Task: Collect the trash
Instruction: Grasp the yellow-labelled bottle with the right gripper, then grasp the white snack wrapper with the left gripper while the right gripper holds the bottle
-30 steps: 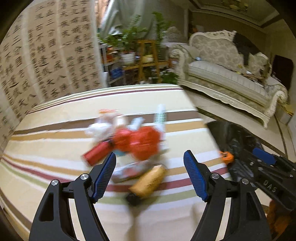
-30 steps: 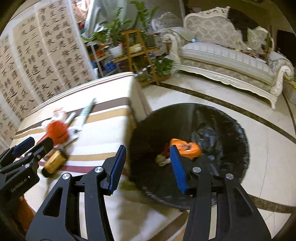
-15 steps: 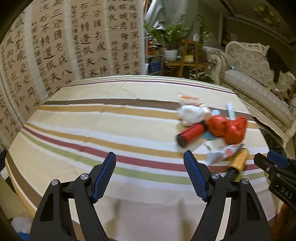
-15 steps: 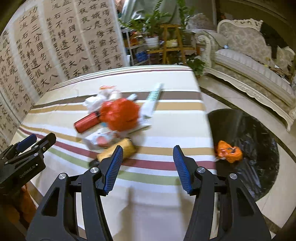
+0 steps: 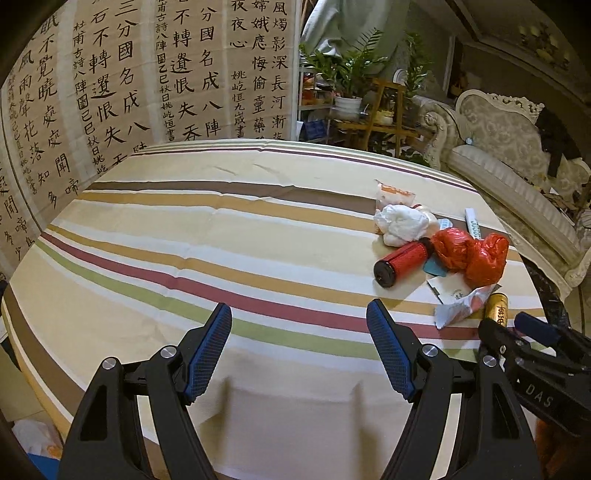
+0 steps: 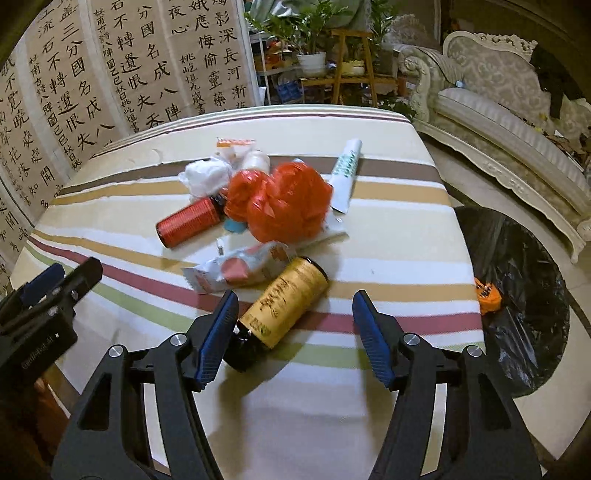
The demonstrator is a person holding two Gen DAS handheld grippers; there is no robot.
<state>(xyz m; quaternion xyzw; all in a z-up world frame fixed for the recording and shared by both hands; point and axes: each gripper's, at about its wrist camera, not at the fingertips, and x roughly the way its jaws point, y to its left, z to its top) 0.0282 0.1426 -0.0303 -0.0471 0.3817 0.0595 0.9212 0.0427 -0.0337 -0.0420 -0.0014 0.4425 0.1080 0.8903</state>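
A pile of trash lies on the striped tablecloth (image 6: 388, 258): a yellow-labelled bottle (image 6: 284, 299) on its side, a crumpled red plastic bag (image 6: 284, 203), a red can (image 6: 188, 223), a snack wrapper (image 6: 236, 271), white tissue (image 6: 207, 175) and a white tube (image 6: 345, 171). My right gripper (image 6: 291, 332) hangs just over the yellow bottle's near end, jaws opening, pads not pressing on it. My left gripper (image 5: 299, 350) stands open over bare cloth, left of the pile; the red can (image 5: 402, 260) and red bag (image 5: 469, 254) lie to its right.
A bin with a black liner (image 6: 517, 295) stands on the floor right of the table, with an orange wrapper (image 6: 487, 291) inside. A calligraphy screen (image 5: 110, 92) stands behind the table; plants (image 6: 314, 33) and a sofa (image 6: 498, 122) fill the back right.
Both grippers swung left, away from the bin and over the table. The right one now hovers at the yellow bottle with wider jaws; the left one sits left of the pile.
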